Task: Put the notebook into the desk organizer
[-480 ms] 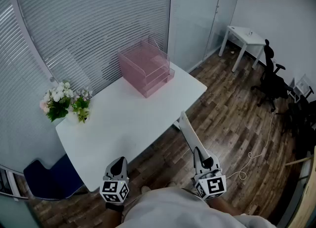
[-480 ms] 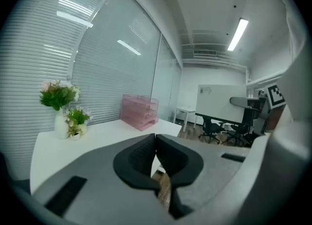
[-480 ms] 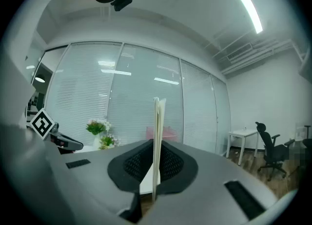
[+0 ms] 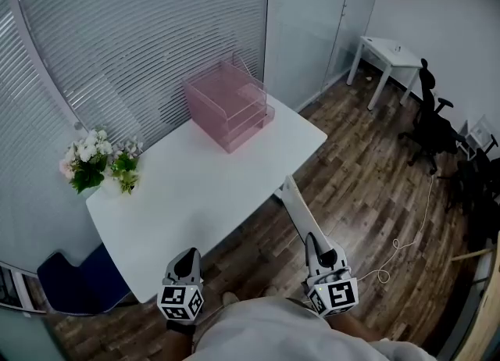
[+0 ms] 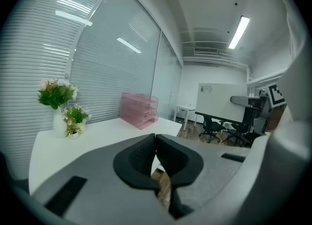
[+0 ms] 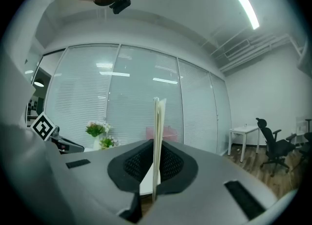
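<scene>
At the bench's (image 4: pixel 205 186) left end stand flowers (image 4: pixel 95 162). Left gripper (image 5: pixel 155 139): fingers clenched, nothing between. Pink desk organizer (image 4: pixel 229 105) sits at the far end. Right gripper (image 4: pixel 316 244): fingers grasping the notebook (image 4: pixel 297 211), held on edge, well apart from the organizer.

Office — glass partitions (image 4: pixel 156 39), swivel chairs (image 4: pixel 432 126), whiteboard (image 5: pixel 222 100)

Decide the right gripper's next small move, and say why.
Probably carry the notebook forward toward the pink desk organizer: the right gripper is shut on it, edge-on, short of the white table, while the organizer stands at the table's far end.
</scene>
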Demonstrator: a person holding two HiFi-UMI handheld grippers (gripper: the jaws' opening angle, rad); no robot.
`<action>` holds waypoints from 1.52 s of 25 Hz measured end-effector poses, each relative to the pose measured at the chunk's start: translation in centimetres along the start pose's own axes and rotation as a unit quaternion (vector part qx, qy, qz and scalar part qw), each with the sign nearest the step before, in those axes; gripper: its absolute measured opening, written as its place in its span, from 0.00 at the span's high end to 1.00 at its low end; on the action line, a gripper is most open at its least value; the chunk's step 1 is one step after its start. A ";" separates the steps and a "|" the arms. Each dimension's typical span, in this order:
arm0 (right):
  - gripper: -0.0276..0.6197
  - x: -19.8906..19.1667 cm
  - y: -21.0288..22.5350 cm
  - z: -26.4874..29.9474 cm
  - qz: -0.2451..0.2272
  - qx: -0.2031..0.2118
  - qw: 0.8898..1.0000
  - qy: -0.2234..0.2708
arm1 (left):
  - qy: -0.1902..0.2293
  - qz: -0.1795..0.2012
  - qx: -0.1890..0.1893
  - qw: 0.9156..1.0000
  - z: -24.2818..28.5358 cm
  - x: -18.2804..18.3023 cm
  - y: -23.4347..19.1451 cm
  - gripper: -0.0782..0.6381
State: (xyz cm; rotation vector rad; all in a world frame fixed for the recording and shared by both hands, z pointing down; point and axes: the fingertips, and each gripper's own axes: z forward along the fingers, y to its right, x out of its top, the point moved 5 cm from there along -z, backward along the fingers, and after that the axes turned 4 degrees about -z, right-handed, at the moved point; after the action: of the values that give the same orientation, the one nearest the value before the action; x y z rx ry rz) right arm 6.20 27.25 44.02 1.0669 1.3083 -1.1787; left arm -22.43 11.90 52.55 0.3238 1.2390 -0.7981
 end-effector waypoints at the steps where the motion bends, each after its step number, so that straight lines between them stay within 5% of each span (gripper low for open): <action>1: 0.92 0.0 0.2 0.0 0.003 -0.001 1.000 0.001 | -0.002 0.000 0.000 1.000 0.2 -0.1 0.2 0.88; 16: 0.92 -0.6 4.7 1.8 0.014 0.019 1.000 0.006 | -0.027 -0.011 0.021 0.999 1.8 -1.6 4.1 0.88; 38: 0.92 2.0 6.5 22.8 -0.034 -0.029 0.999 0.012 | -0.014 -0.034 -0.038 0.999 18.5 5.0 -6.5 0.88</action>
State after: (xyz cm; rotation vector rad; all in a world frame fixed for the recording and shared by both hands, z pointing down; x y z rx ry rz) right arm 15.35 5.41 41.78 1.0035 1.3999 -1.1742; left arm -13.23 -5.87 55.18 0.2100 1.2568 -0.8082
